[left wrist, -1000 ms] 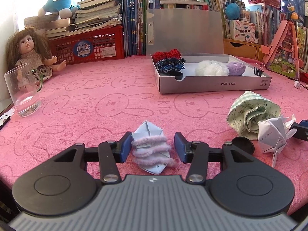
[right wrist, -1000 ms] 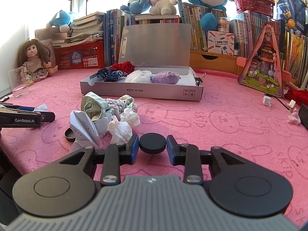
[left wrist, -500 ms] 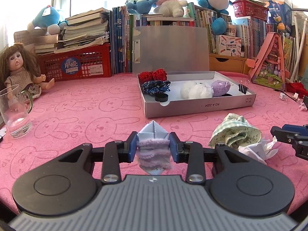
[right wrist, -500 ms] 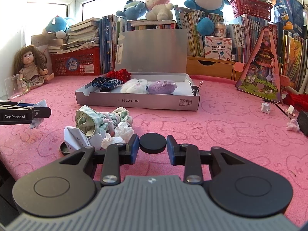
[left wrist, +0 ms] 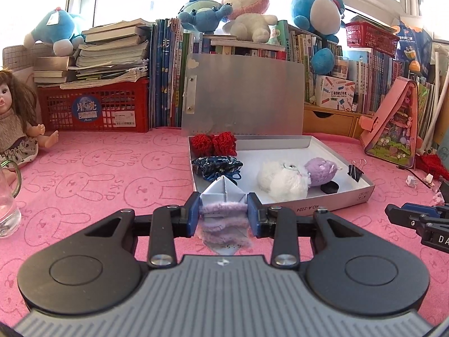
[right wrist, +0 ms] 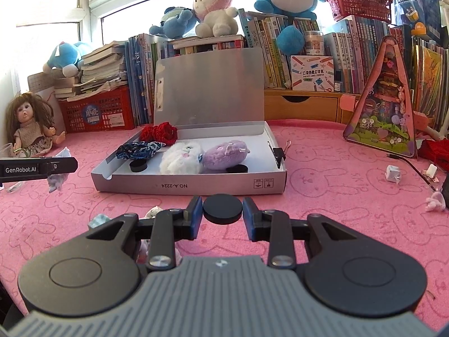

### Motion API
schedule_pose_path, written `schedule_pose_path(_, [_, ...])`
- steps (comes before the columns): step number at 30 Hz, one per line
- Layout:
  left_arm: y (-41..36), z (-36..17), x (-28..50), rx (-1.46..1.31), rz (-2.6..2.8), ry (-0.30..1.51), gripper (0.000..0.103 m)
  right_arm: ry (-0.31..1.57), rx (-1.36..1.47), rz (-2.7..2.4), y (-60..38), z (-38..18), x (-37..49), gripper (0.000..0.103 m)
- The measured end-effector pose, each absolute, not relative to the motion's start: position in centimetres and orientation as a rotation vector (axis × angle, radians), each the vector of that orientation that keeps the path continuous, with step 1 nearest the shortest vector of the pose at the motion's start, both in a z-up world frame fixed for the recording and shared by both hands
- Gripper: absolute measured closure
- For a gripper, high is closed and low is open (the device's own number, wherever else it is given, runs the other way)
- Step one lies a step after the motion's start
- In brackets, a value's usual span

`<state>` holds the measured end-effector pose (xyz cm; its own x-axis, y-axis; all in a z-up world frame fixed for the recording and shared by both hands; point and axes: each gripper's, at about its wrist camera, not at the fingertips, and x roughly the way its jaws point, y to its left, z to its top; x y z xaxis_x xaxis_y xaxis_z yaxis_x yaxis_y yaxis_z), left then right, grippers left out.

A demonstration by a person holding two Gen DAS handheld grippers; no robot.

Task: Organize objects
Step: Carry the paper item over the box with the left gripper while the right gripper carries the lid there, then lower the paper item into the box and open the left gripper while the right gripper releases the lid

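My left gripper [left wrist: 223, 213] is shut on a folded paper boat [left wrist: 223, 193] wrapped in fuzzy purple cord, held above the pink cloth in front of the open grey box [left wrist: 317, 206]. My right gripper [right wrist: 222, 210] is shut on a flat black disc [right wrist: 222, 208], also lifted, just before the box's front wall [right wrist: 190, 186]. In the box lie red knitted pieces [right wrist: 160, 132], a dark blue scrunchie [right wrist: 139, 150], a white plush [right wrist: 182, 158], a purple plush [right wrist: 226, 156], two black discs and a binder clip [right wrist: 277, 153]. The left gripper also shows at the left edge [right wrist: 53, 165] of the right wrist view.
A doll [left wrist: 14, 129] and a glass mug [left wrist: 7, 205] stand at the left. A red crate [left wrist: 95, 106], books and plush toys line the back. A pink triangular toy house [right wrist: 383, 106] stands at the right. Small paper bits [right wrist: 393, 172] lie on the cloth.
The left gripper shut on the paper boat and lifted it toward the box. The right gripper rose with the black disc and moved closer to the box, leaving the cloth pile below.
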<state>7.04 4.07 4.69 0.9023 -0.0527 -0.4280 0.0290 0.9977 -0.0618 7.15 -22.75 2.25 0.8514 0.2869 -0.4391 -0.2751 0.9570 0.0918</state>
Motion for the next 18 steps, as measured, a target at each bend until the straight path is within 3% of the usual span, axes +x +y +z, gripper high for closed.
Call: schedule_pose_path(18, [3.8,2.5,18.8,-0.116,-0.077,0.521,0.062,0.554,0.132,0.332,-20.8,1.8,17.7,0.067])
